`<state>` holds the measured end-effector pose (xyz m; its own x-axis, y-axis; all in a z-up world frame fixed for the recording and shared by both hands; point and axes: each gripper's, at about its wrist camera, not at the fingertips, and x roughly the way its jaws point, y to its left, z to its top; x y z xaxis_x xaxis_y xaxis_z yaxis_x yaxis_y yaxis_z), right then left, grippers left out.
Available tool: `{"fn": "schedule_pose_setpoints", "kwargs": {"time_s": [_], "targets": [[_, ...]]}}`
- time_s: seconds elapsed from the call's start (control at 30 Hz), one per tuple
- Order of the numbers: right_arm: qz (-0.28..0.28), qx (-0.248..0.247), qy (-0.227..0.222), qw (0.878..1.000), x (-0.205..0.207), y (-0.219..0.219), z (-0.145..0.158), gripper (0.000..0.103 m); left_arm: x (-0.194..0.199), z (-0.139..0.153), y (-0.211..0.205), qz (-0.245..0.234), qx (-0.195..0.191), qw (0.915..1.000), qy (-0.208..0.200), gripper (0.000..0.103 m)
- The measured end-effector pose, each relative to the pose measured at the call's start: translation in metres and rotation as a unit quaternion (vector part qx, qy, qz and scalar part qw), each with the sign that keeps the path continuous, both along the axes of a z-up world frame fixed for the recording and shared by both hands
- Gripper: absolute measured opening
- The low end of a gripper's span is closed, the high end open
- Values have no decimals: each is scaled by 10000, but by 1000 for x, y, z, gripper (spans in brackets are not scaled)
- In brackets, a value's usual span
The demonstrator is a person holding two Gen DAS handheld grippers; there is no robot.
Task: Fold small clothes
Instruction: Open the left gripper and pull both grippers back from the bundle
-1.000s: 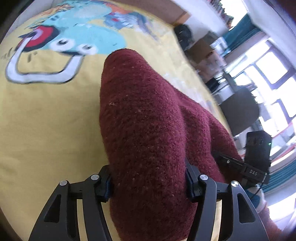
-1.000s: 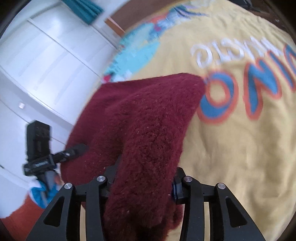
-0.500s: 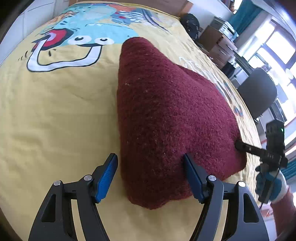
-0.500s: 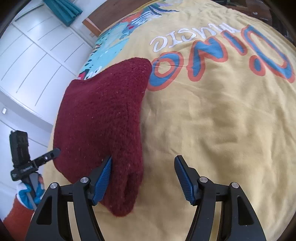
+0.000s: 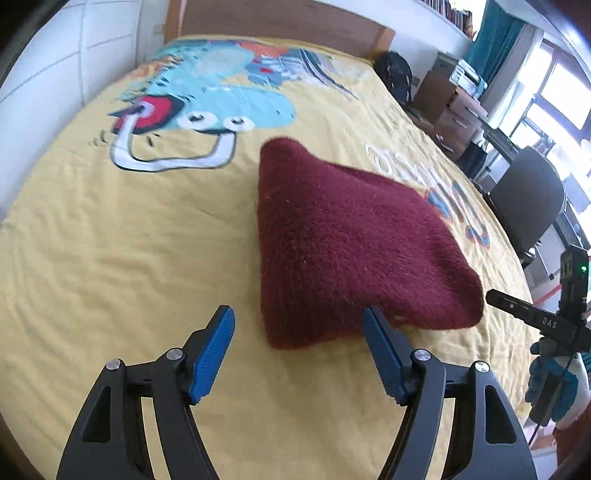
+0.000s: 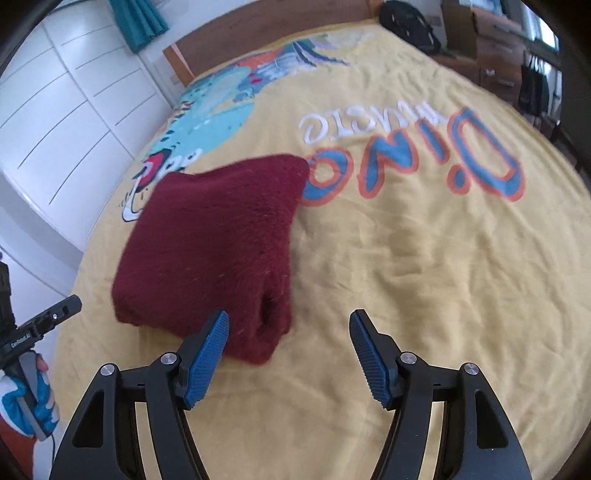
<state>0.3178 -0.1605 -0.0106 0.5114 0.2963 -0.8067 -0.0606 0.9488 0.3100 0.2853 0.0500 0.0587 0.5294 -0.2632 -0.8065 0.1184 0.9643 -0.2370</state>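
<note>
A dark red knitted garment lies folded in a thick bundle on the yellow dinosaur bedspread. My left gripper hovers open over its near left corner, blue pads apart and not touching the wool. My right gripper hovers open over the near right corner, with its left pad in front of the fabric. Each view catches the other gripper at its edge, right gripper and left gripper, held by a gloved hand.
A wooden headboard closes the bed's far end. White wardrobe doors stand on the left. On the right are a black backpack, wooden drawers and a dark office chair by the window.
A second ago both grippers were shut on the lifted red garment. They have let go, the garment lies on the bed, and both grippers have drawn back and up from it.
</note>
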Motion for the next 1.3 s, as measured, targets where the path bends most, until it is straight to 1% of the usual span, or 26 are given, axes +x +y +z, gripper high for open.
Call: {"fn": "schedule_pose_setpoints", "kwargs": {"time_s": [0.03, 0.1, 0.17, 0.23, 0.27, 0.3, 0.37, 0.47, 0.57, 0.73, 0.83, 0.9, 0.93, 1.1, 1.3], "targets": [[-11, -6, -49, 10000, -7, 2, 5, 69, -8, 5, 1, 64, 47, 10000, -50, 67], [-36, -71, -174, 9998, -22, 8, 17, 70, -18, 13, 4, 157, 99, 9997, -139, 73], [-51, -199, -278, 9994, -39, 13, 27, 72, -34, 21, 6, 247, 98, 9994, -243, 73], [-73, -280, -395, 9988, -59, 17, 36, 75, -50, 29, 7, 303, 186, 9988, -334, 74], [-91, -289, -444, 9986, -69, 18, 41, 76, -58, 33, 7, 331, 221, 9985, -384, 78], [-107, -295, -483, 9983, -78, 19, 44, 76, -64, 38, 7, 351, 240, 9982, -434, 86], [-132, -358, -553, 9977, -98, 22, 52, 77, -79, 46, 8, 398, 283, 9972, -562, 92], [-179, -439, -693, 9965, -125, 24, 63, 79, -101, 55, 8, 440, 312, 9961, -704, 94], [-229, -471, -796, 9955, -149, 25, 71, 81, -122, 60, 8, 480, 388, 9945, -847, 100], [-275, -583, -972, 9932, -180, 30, 83, 84, -151, 67, 1, 409, 579, 9922, -1026, 102], [-282, -631, -1079, 9918, -196, 35, 88, 90, -168, 70, -4, 347, 700, 9904, -1141, 102], [-292, -676, -1143, 9907, -207, 38, 90, 101, -177, 70, -6, 313, 728, 9899, -1177, 102], [-299, -694, -1180, 9901, -211, 39, 91, 103, -181, 70, -5, 308, 740, 9898, -1182, 102], [-326, -744, -1263, 9887, -227, 43, 93, 103, -198, 70, -9, 336, 911, 9870, -1283, 102], [-304, -816, -1307, 9876, -239, 48, 92, 103, -213, 69, -11, 377, 995, 9848, -1370, 102]]}}
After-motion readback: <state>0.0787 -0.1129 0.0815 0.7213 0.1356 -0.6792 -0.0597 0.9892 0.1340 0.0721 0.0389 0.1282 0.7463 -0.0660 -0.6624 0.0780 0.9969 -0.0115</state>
